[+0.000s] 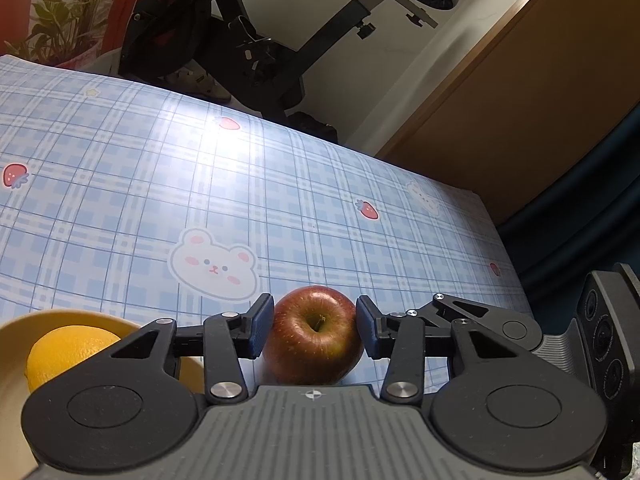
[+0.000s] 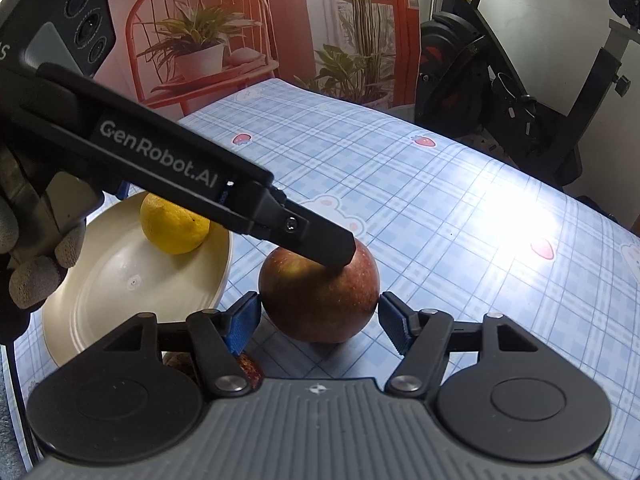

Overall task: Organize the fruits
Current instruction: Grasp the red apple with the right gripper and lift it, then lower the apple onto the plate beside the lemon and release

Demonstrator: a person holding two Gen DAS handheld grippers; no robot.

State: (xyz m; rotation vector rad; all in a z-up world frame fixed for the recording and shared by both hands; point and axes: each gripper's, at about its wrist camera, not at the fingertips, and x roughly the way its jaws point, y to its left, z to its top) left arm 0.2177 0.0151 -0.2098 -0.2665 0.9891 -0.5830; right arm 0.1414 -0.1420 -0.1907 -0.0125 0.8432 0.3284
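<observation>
Through the left wrist camera I see the apple (image 1: 314, 340) standing stem-up on the checked tablecloth (image 1: 160, 168), and my left gripper (image 1: 315, 326) has its blue pads (image 1: 262, 326) against both flanks, pinching the fruit near its widest part. The cream bowl (image 1: 12, 360) with the lemon (image 1: 66, 354) sits just to the left. I judge the grip centred enough to lift, but I would raise it straight before swinging over the rim. Through the right wrist camera my right gripper (image 2: 318, 322) stands with jaws spread on either side of the same apple, pads close to the skin, though I cannot tell if they touch. I would back it away first, so the left one carries the apple to the bowl unhindered.
</observation>
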